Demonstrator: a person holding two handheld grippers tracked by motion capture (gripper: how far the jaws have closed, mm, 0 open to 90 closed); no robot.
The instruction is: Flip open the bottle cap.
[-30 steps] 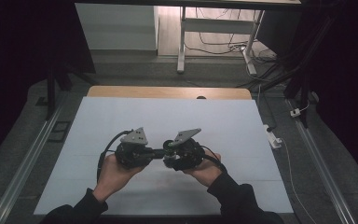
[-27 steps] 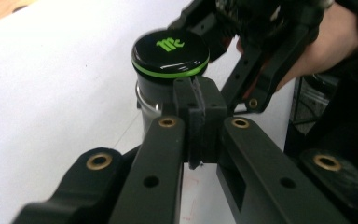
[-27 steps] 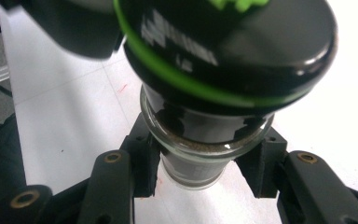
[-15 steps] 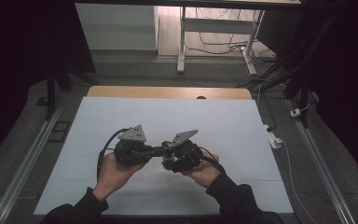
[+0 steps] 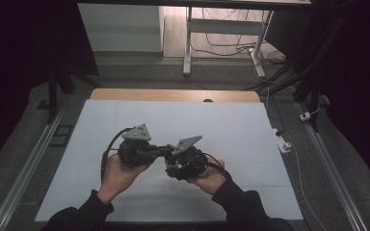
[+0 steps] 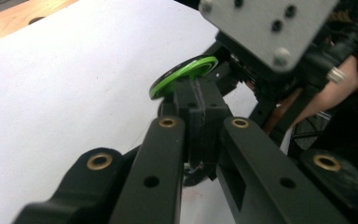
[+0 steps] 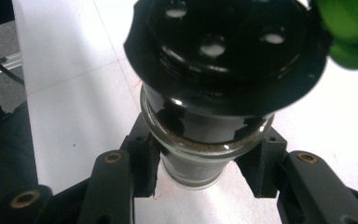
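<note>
My right gripper [image 7: 205, 158] is shut on the neck of a small glass jar [image 7: 193, 172] that has a black shaker lid [image 7: 214, 60] with several holes. A green flip cap [image 7: 349, 28] stands open at the lid's edge. My left gripper [image 6: 198, 100] has its jaws closed together at the rim of that green flip cap [image 6: 182, 74]. In the high view both hands hold the grippers tip to tip over the white table sheet [image 5: 231, 125], the left gripper [image 5: 166, 151] pointing right toward the right gripper [image 5: 173, 166].
A wooden strip [image 5: 173, 95] borders the sheet's far edge. Metal rails [image 5: 29, 159] run along both sides of the table. A white power strip [image 5: 283, 141] lies off the right edge. A table frame and cables [image 5: 221, 43] stand beyond.
In the high view the left gripper has edged slightly up and to the left. The right hand has kept still, with the jar in the same grip.
</note>
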